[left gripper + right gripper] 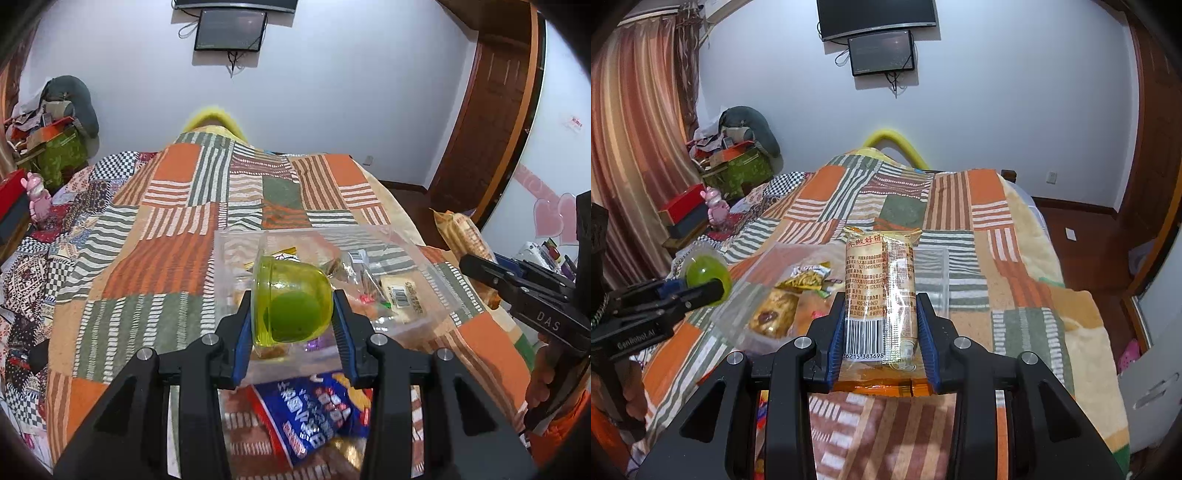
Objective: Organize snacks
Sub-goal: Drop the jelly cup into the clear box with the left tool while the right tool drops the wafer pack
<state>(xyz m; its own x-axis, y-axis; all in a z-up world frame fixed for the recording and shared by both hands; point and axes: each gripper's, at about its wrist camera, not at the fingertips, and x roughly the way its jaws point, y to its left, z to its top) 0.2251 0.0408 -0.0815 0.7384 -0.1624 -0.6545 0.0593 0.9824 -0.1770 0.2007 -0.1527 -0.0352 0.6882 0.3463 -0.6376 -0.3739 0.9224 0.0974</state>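
A: While the left tongs (293,314) hang over the see-through plastic box (439,291) on the bed, what do they hold?

B: They are shut on a round green jelly cup (291,301). It lies on its side between the blue pads, right above the box. I think it only has to go straight down.

A: What is in the box?

B: A few small wrapped snacks. A blue crinkly snack bag (314,417) lies on the bed just in front of the box, under the tongs.

A: And the right tongs (884,332)?

B: They squeeze a long clear pack of round biscuits (881,291) with a barcode on it. Its long side points away, along the fingers. The box is down to the left of this pack, so I think it must move left to go in. The left tongs are nearer the box, so the jelly cup will likely go in first.

A: What is the bed like?

B: It has a patchwork blanket (960,206) with orange, green and white stripes. Behind it is a white wall with a dark screen (881,51). Striped curtains (639,122) hang on the left, and a brown wooden door (487,110) is on the right.
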